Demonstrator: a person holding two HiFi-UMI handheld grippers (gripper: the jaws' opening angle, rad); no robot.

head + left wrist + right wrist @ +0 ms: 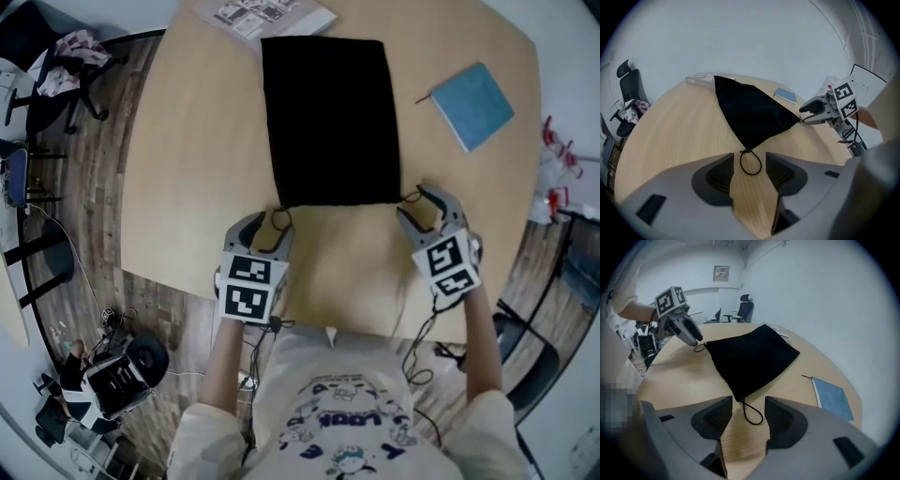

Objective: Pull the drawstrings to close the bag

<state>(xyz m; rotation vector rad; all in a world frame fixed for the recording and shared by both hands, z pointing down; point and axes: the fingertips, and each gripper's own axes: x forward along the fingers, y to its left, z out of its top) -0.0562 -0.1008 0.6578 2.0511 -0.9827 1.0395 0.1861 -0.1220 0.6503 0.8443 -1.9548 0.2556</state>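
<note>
Holding one set of tongs in each hand, you had both sets at the near edge of the black drawstring bag (330, 122), which lay flat on the round wooden surface (197, 159).

1. Left tongs (272, 223): these stood at the bag's near left corner. In the left gripper view, the jaws were wide apart. The left drawstring loop (741, 163) lay on the surface between them, still tied to the bag's corner. Neither pad pressed on the cord.

2. Right tongs (424, 202): these stood at the bag's near right corner. In the right gripper view, the jaws were likewise spread wide. The right drawstring loop (753, 424) lay slack on the surface between the pads. No pad gripped it.

3. Bag: its near edge faced you and ran between the two sets of tongs. The fabric lay spread out as a flat rectangle. A cord loop emerged from each near corner.

4. Other items on the surface: a blue notebook (472, 105) lay to the right of the bag, well apart from it. A printed booklet (262, 17) lay at the far edge, just beyond the bag's far left corner.

5. Beyond the surface, an office chair (746, 308) stood against the far wall.
</note>
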